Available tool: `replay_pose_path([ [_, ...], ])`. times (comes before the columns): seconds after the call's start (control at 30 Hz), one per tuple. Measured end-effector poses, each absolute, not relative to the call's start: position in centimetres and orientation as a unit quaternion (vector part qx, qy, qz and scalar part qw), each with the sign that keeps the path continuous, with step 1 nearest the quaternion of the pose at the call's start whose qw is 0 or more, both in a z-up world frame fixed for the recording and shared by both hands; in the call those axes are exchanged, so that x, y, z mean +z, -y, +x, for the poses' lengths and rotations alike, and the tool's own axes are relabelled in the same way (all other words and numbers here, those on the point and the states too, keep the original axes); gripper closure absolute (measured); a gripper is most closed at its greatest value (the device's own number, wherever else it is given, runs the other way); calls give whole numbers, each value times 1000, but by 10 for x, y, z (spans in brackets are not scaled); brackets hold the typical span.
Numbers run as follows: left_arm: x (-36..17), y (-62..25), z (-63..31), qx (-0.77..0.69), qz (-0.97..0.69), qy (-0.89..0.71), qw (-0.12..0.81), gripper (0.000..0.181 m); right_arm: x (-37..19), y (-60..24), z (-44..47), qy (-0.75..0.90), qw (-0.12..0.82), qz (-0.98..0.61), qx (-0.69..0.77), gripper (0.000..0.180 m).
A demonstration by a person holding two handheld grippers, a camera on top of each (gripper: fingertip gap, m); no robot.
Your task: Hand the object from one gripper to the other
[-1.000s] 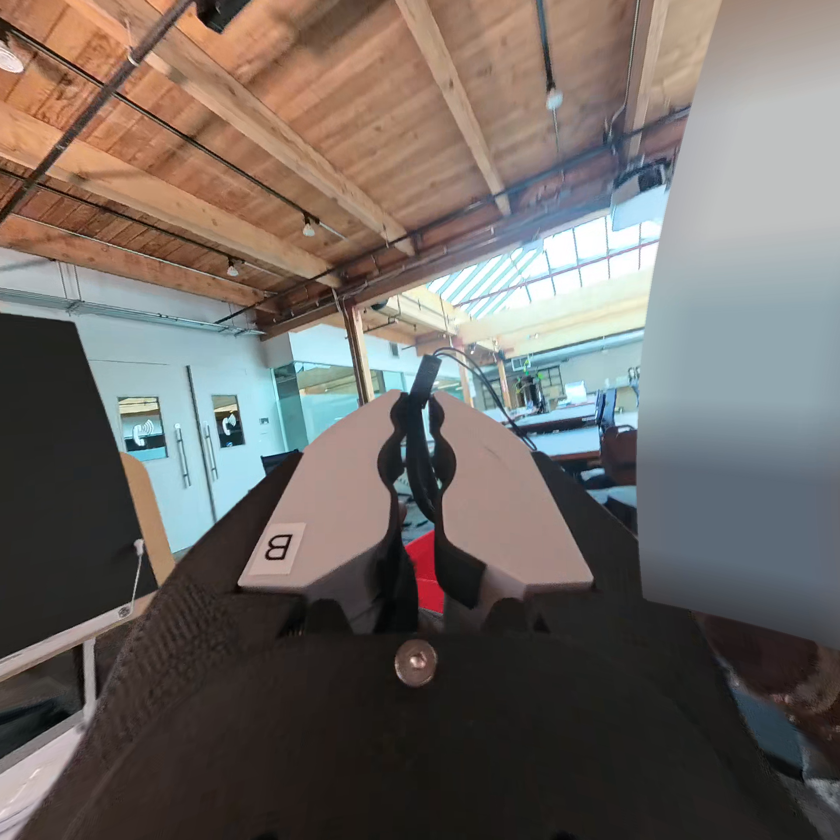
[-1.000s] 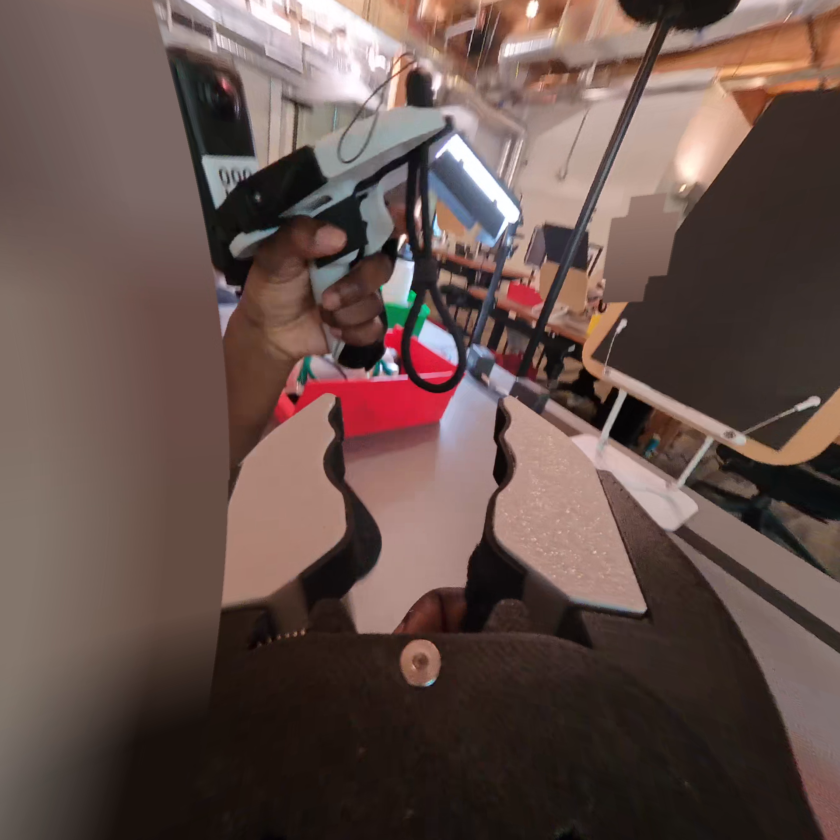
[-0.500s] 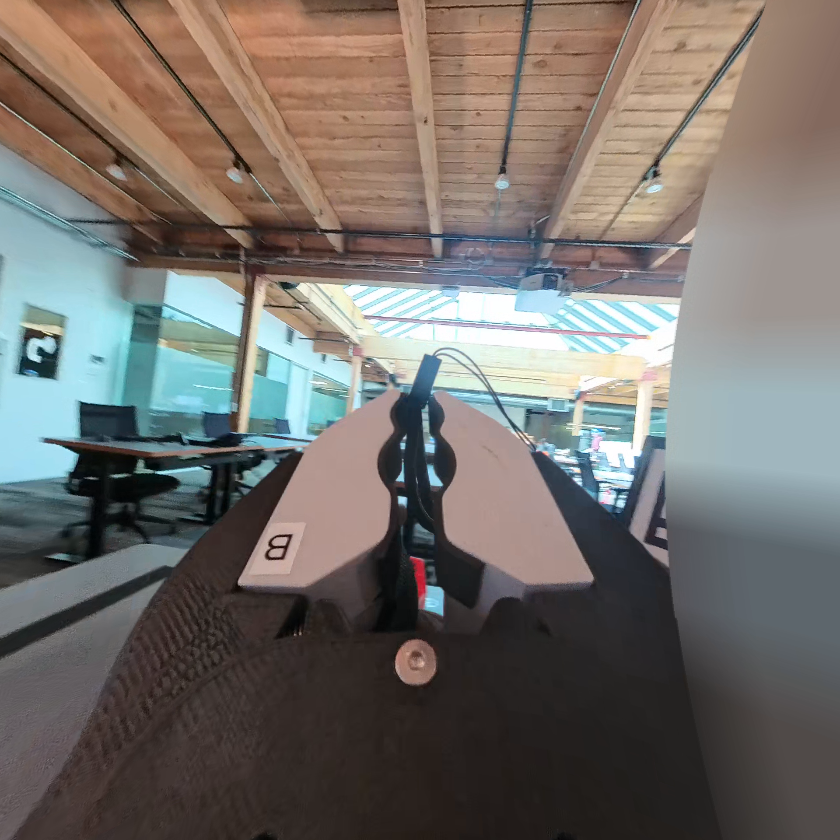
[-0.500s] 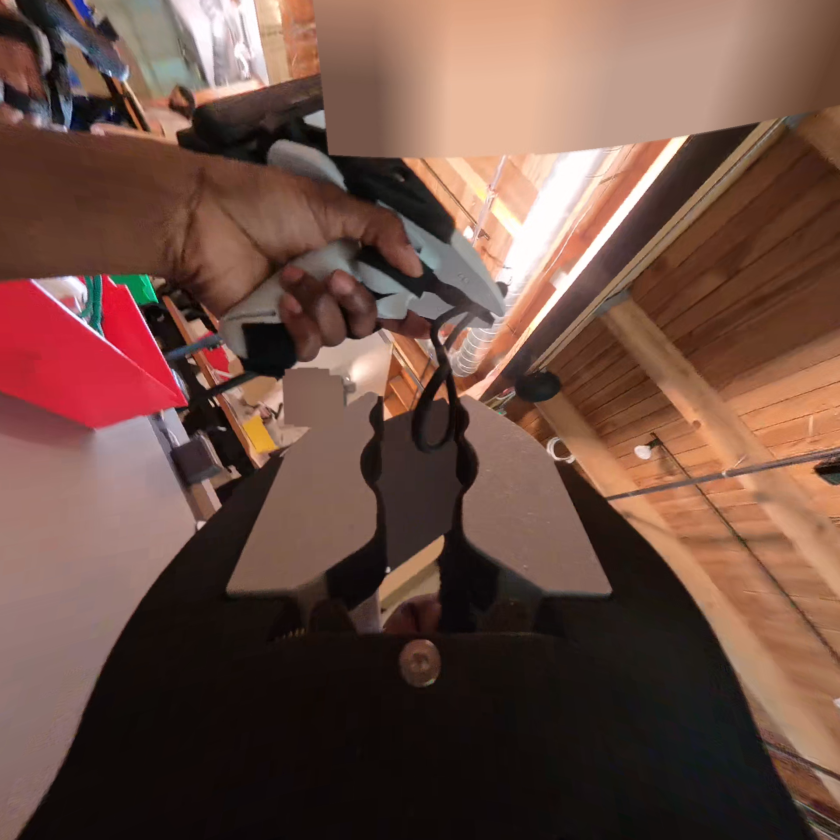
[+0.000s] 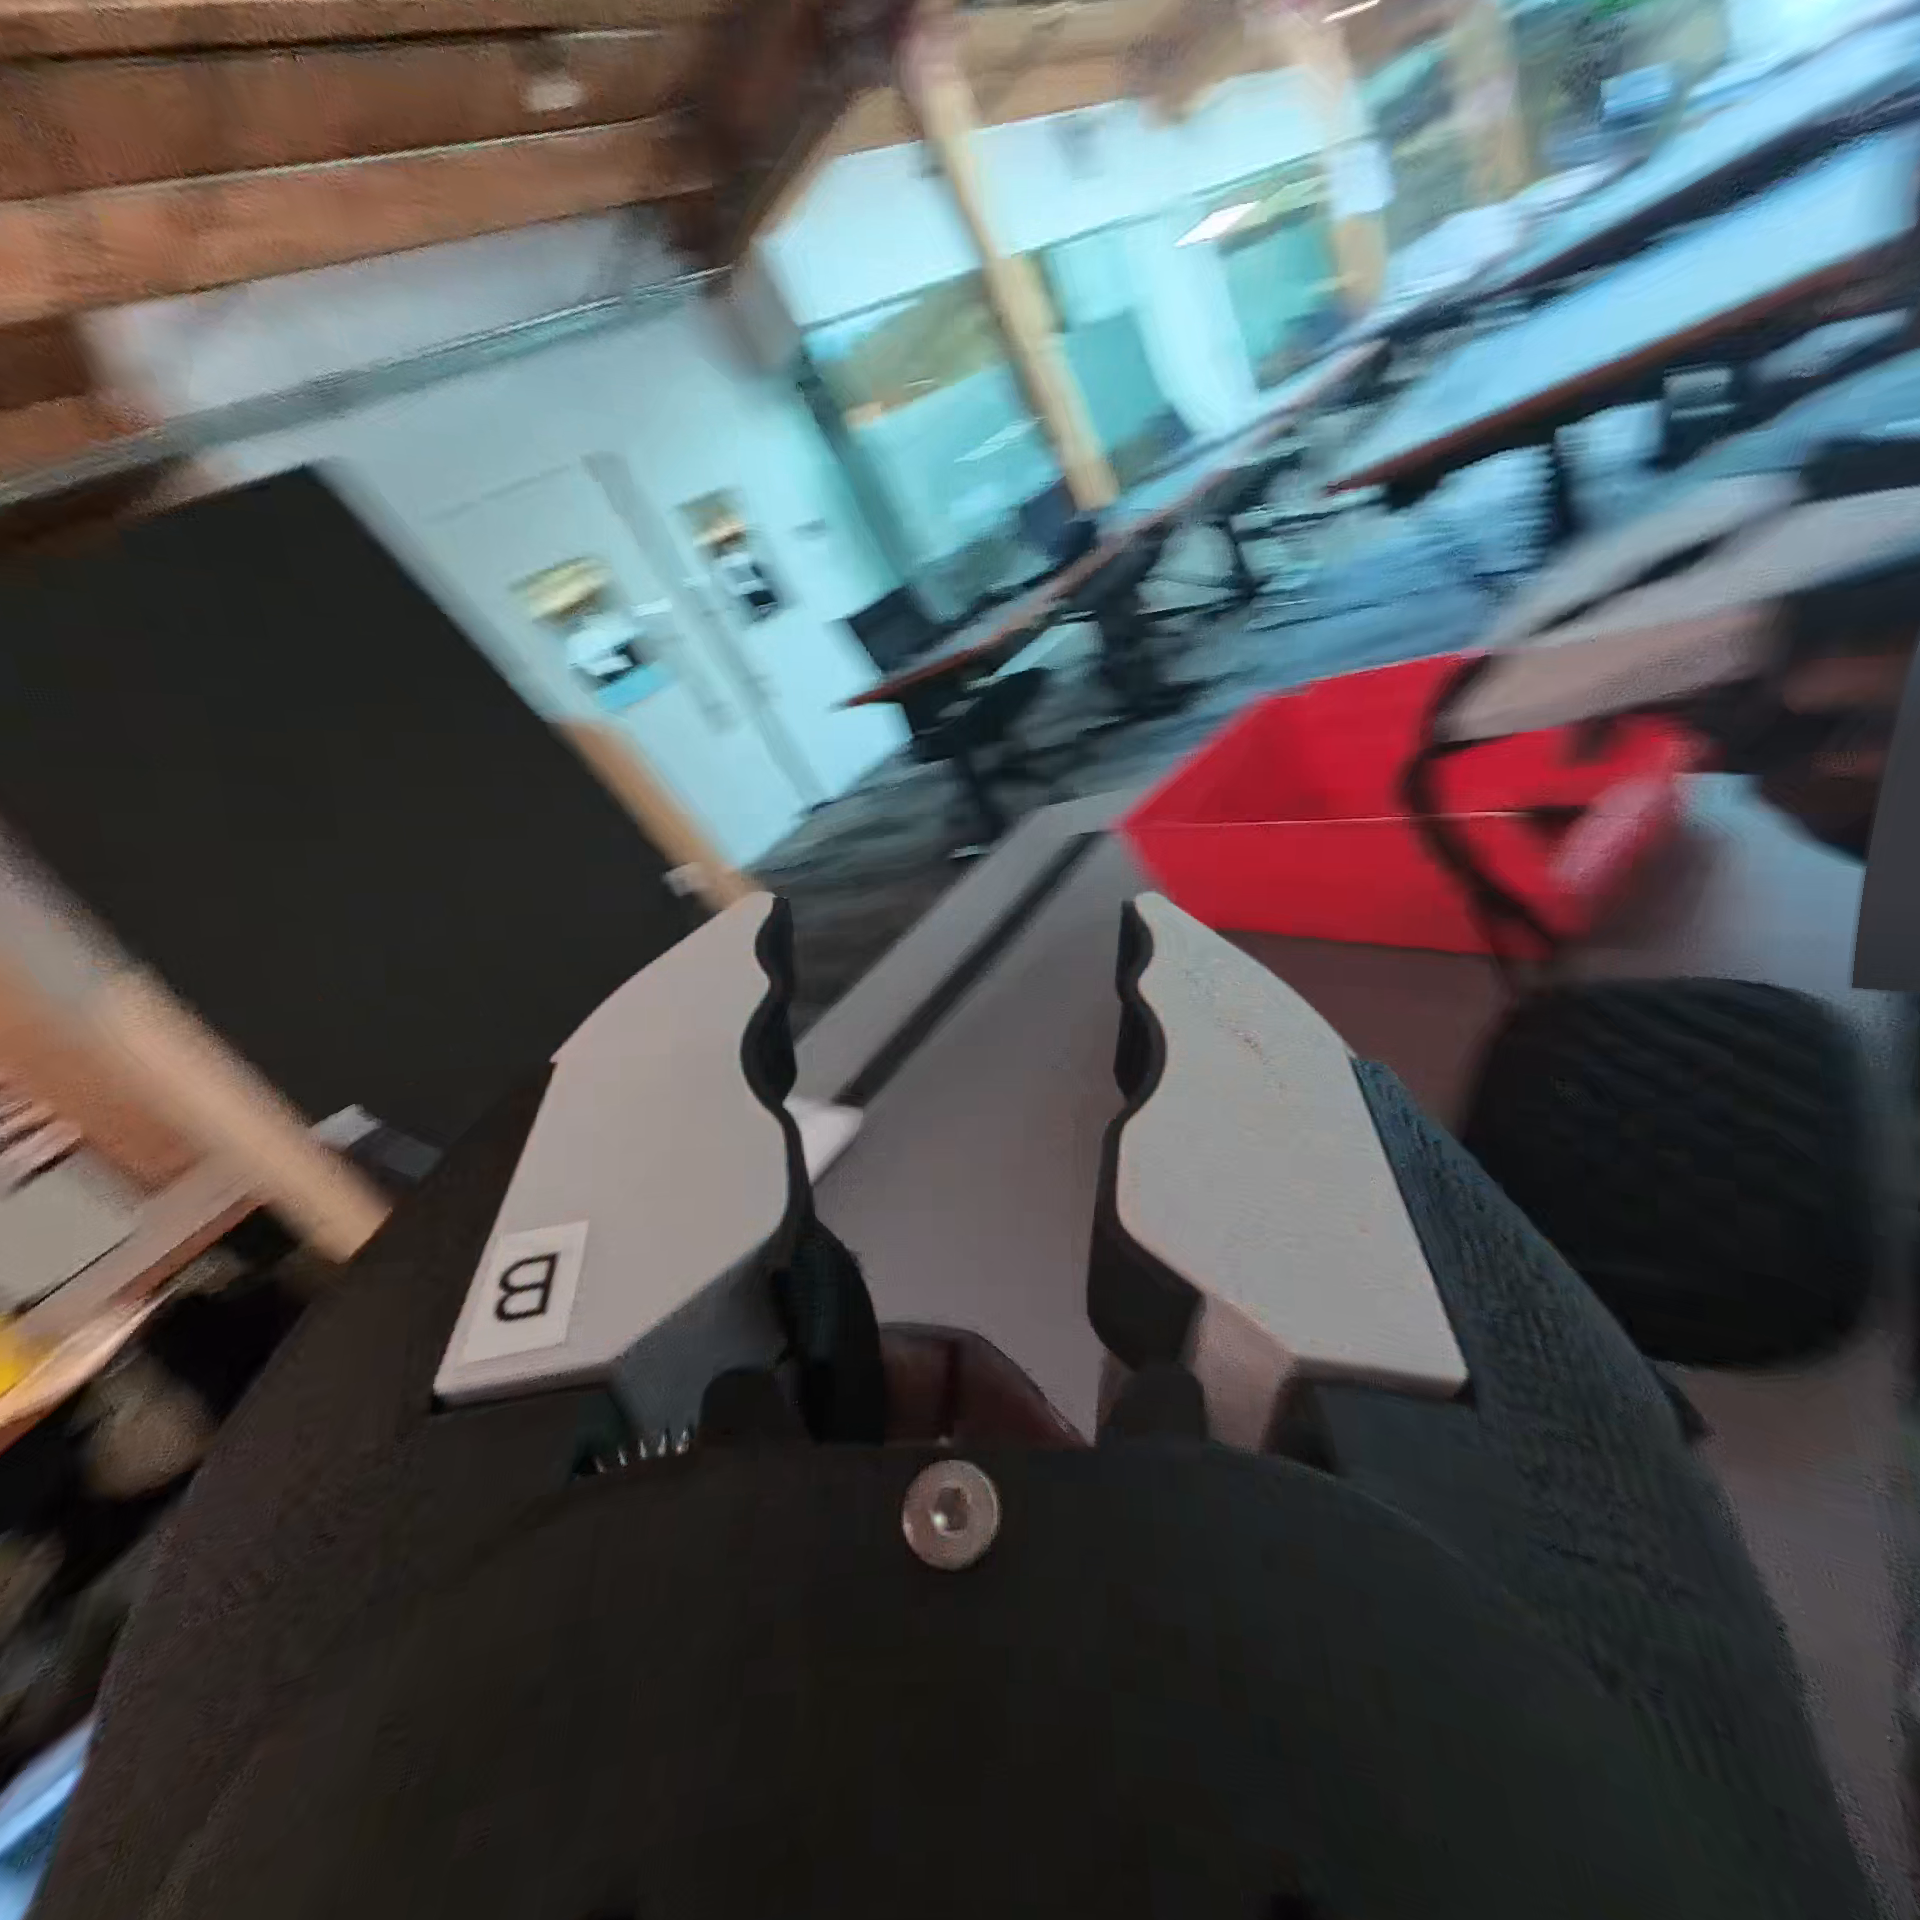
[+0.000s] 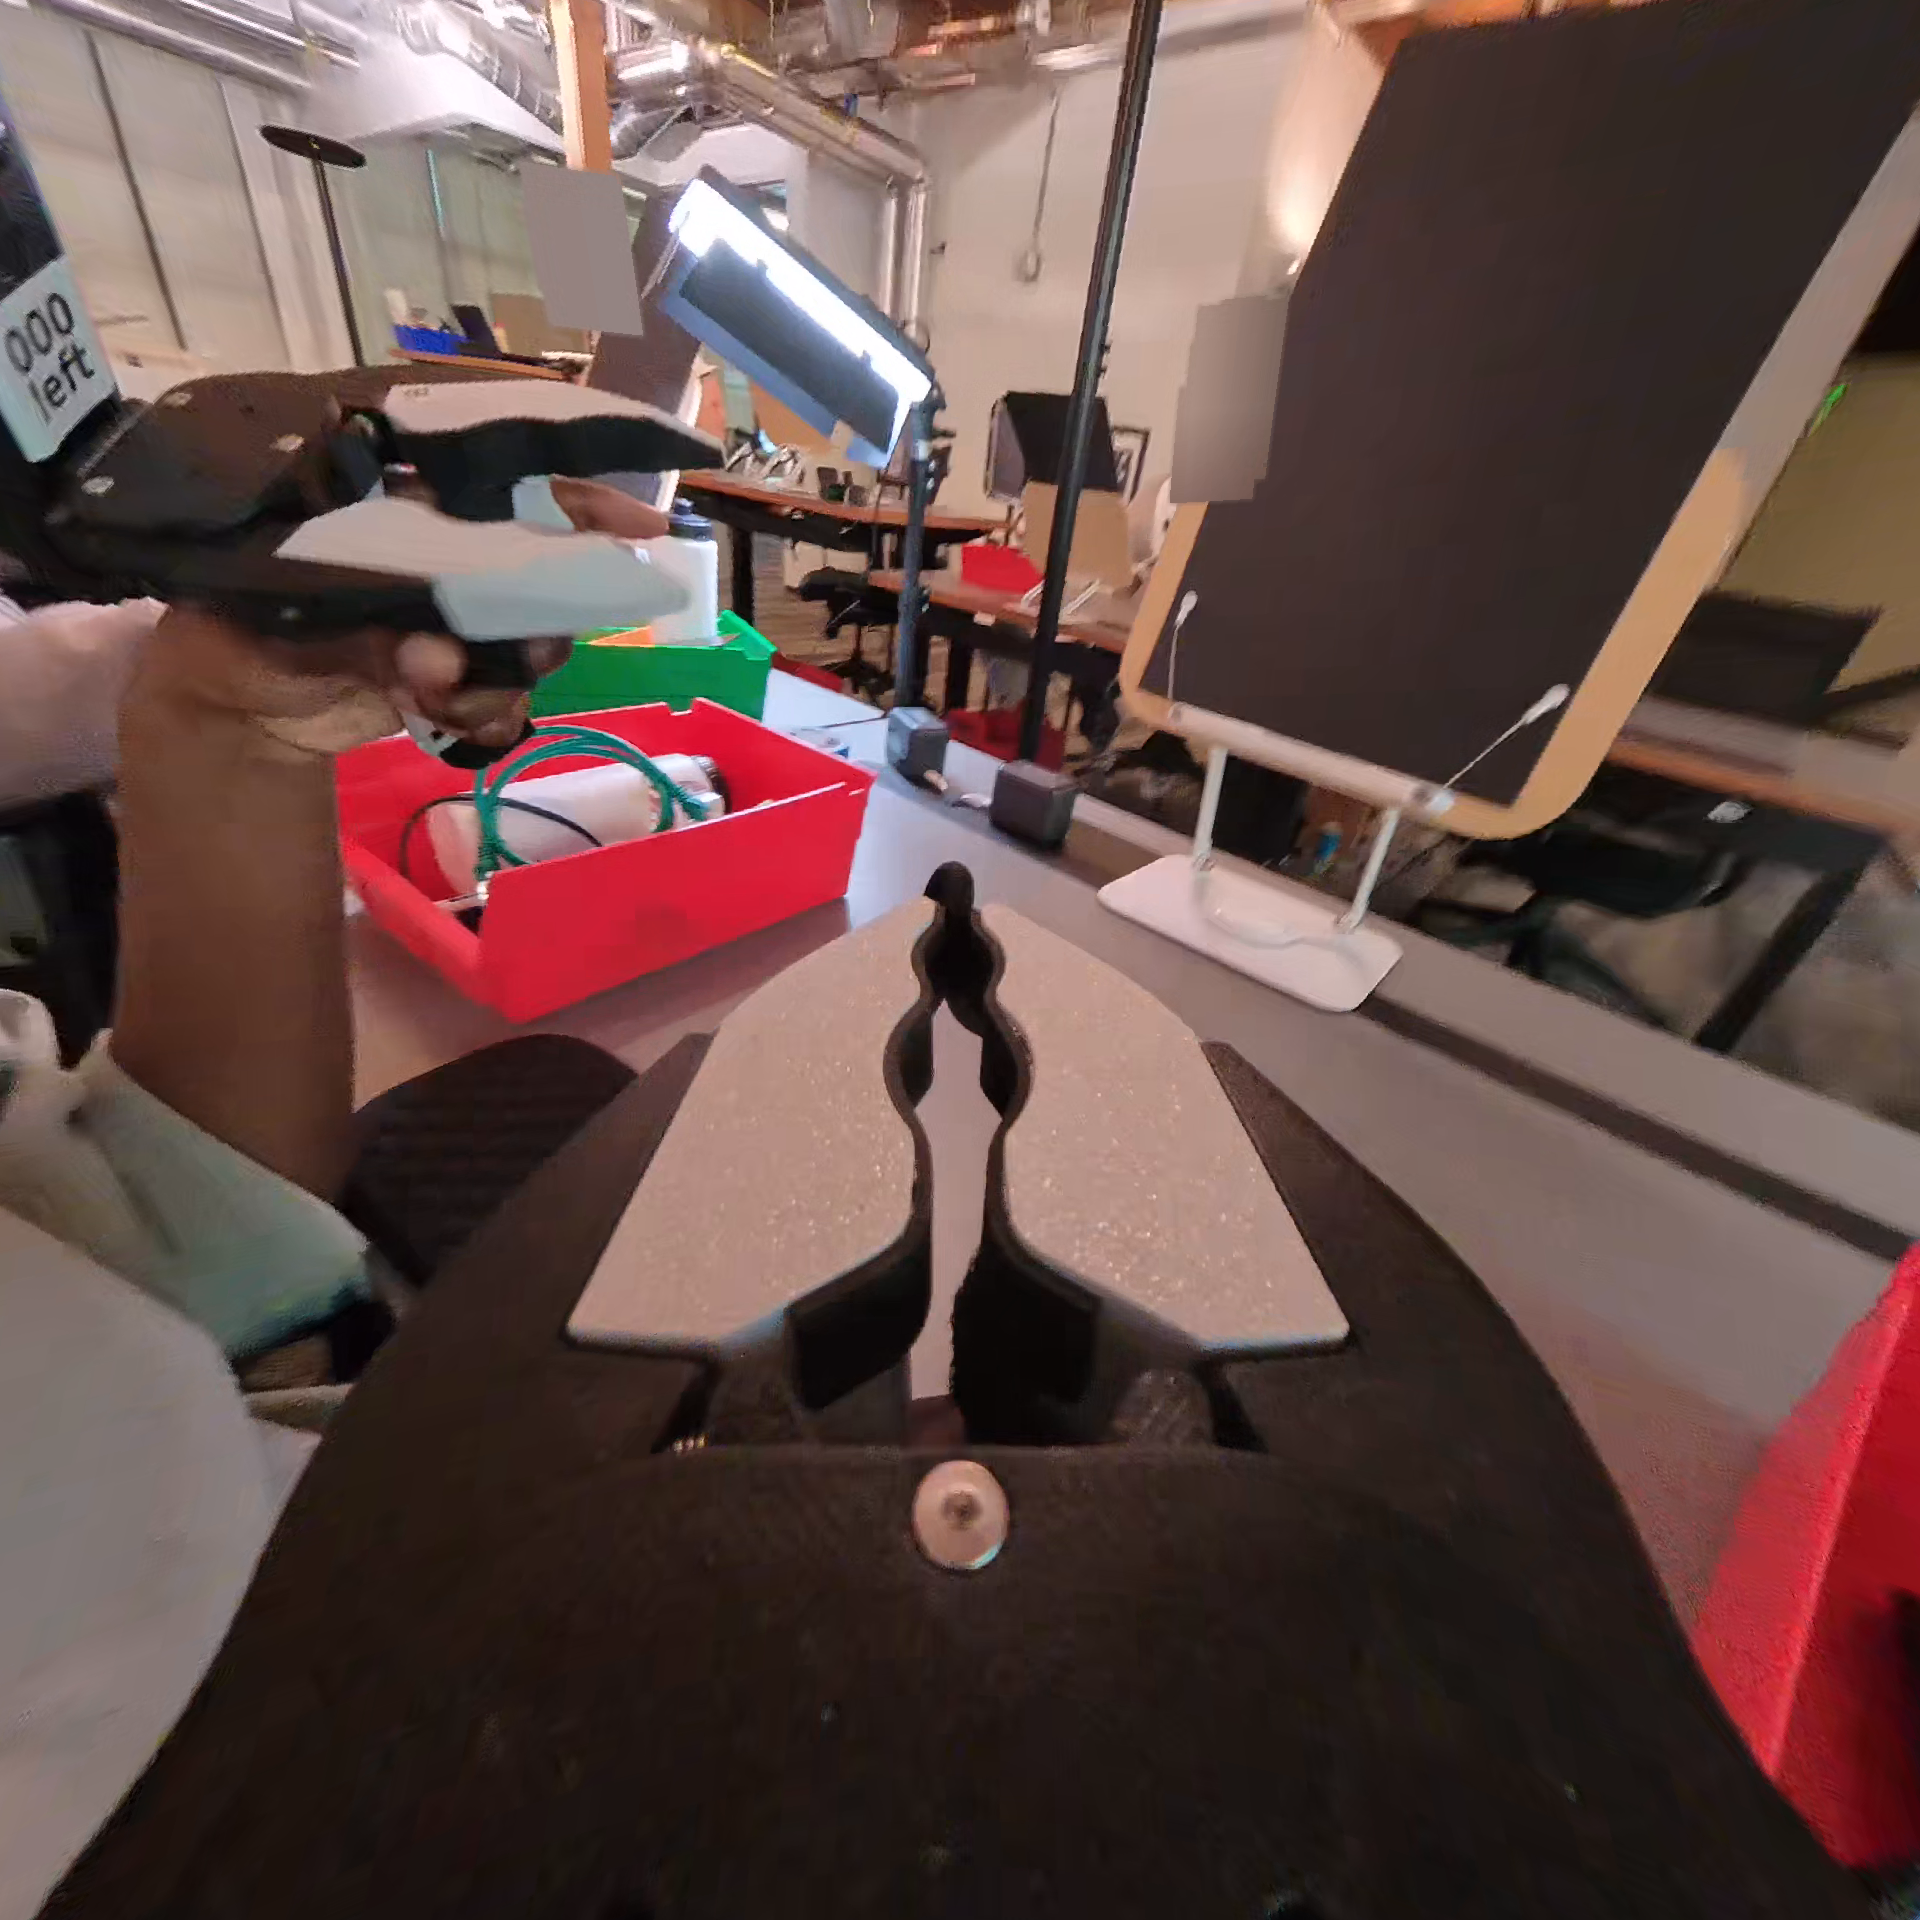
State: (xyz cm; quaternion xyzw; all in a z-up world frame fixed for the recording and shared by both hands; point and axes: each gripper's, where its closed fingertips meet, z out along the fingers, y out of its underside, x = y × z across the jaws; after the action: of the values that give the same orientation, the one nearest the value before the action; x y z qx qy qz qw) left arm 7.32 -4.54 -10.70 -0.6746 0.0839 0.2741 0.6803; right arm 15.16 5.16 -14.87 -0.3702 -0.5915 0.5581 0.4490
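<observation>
Your black cord (image 6: 951,888) shows only as a small dark nub poking past the tips of your right gripper (image 6: 961,935); the rest of it is hidden between and under the fingers, so its loop and length can't be made out. Those right fingers (image 6: 1132,1122) stand narrow, nearly meeting at the tips and pinching the cord there.

Your left gripper (image 5: 951,925) has its fingers (image 5: 665,1122) spread wide with nothing between them, only the grey table (image 5: 966,1153) showing through the gap. In the right wrist view the same left gripper (image 6: 675,520) sits up at the left, held in a hand (image 6: 416,675) above the red bin (image 6: 665,914), apart from the right gripper. From that side angle its two fingers look separated too.

The left wrist view is badly smeared. The red bin (image 5: 1330,852) reads as a red block with dark streaks across it, and a black rounded shape (image 5: 1662,1164) at the right edge is too blurred to name.

In the red bin lie a green cable (image 6: 561,769) and a white cylinder (image 6: 582,810), partly masked by the bin wall. A green bin (image 6: 665,665) stands behind it, half covered by the hand. At the right edge a second red shape (image 6: 1818,1558) is cut off.
</observation>
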Motion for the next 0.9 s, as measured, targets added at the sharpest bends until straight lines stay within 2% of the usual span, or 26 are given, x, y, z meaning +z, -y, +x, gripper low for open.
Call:
replay_pose_path([
  [0.1, -121, 17, 127, 186, -688, -173, 680, 121, -152, -53, 151, 596, 430, -378, 563, 177],
  [0.27, -158, -25, 151, 187, -734, -207, 619, 126, -149, -34, 158, 611, 422, -350, 572, 177],
  [0.43, -174, -37, 149, 164, -757, -205, 598, 151, -145, -16, 166, 624, 420, -320, 576, 177],
  [0.47, -176, -37, 151, 158, -758, -209, 597, 164, -144, -13, 168, 625, 418, -314, 580, 177],
  [0.5, -174, -37, 152, 151, -755, -208, 603, 176, -142, -11, 169, 625, 417, -309, 584, 177],
  [0.6, -155, -35, 150, 113, -727, -177, 654, 176, -129, -10, 174, 599, 439, -282, 608, 172],
  [0.67, -129, -30, 141, 62, -681, -118, 720, 176, -115, -15, 177, 562, 468, -264, 629, 146],
  [0.77, -96, -15, 129, -50, -595, -43, 801, 176, -110, -17, 174, 543, 496, -249, 630, 138],
  [0.9, -75, 4, 125, -145, -525, -3, 839, 176, -140, 7, 156, 594, 451, -239, 622, 127],
])
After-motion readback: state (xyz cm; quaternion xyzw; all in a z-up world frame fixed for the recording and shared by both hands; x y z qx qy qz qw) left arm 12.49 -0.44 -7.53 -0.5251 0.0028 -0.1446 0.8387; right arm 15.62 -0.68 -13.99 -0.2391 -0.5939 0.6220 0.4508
